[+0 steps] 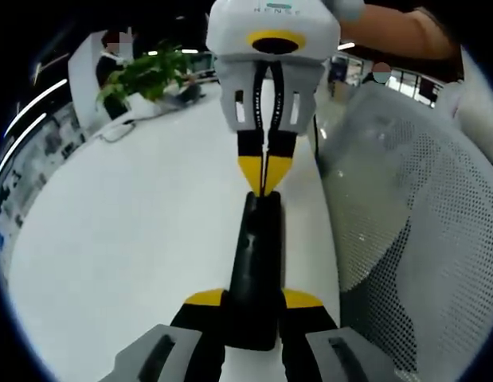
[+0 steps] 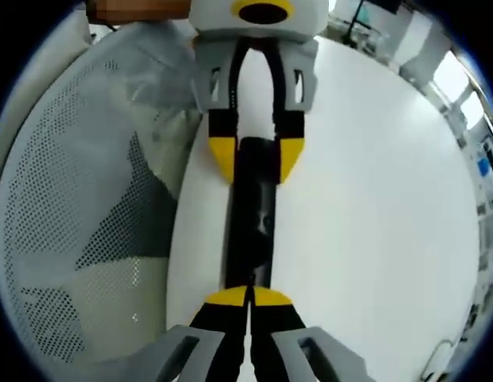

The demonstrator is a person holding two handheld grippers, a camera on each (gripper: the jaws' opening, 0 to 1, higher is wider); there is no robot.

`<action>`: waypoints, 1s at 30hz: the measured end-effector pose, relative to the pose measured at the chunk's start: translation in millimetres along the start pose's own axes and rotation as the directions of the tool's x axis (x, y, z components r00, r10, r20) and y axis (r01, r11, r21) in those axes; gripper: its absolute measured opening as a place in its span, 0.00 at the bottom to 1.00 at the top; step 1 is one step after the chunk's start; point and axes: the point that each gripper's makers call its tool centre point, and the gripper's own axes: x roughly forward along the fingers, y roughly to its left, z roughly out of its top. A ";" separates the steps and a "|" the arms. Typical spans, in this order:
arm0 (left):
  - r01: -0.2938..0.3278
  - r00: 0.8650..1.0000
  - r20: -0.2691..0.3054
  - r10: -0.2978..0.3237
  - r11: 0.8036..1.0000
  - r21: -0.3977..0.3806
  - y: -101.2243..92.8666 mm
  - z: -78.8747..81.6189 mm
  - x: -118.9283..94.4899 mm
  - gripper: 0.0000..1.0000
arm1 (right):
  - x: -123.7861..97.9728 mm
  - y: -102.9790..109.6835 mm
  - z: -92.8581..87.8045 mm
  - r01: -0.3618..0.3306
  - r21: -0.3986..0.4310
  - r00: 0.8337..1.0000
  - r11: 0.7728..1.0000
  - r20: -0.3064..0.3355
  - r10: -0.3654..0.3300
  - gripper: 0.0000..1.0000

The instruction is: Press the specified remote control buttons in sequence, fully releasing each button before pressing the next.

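The left gripper [image 1: 254,301] pinches one end of the black remote [image 1: 254,263], which lies on the white table [image 1: 127,255]. The right gripper [image 2: 248,298], jaws pressed together, touches its other end. Its housing reads "SENSE", partly cut off. A mesh chair [image 1: 413,239] stands beside the table.

The left gripper view looks close and low along the slim black remote control [image 1: 254,270] toward the right gripper [image 1: 264,179] in the upper centre. The right gripper view faces back the opposite way, equally near, meeting the left gripper [image 2: 256,159]. Both views share the remote, the round white table [image 1: 134,239] and the grey mesh chair [image 2: 79,199].
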 end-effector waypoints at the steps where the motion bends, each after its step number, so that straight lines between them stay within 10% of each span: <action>1: 0.000 1.000 0.000 0.000 1.000 0.001 0.0 0.1 0.0 0.24 | -0.1 -0.2 -0.1 -0.001 0.002 1.000 1.000 0.001 0.001 0.00; 30: -0.005 1.000 -0.002 0.005 1.000 -0.003 2.1 1.0 -1.0 0.24 | -15.8 -1.5 3.8 0.056 0.053 0.997 0.997 0.052 -0.059 0.00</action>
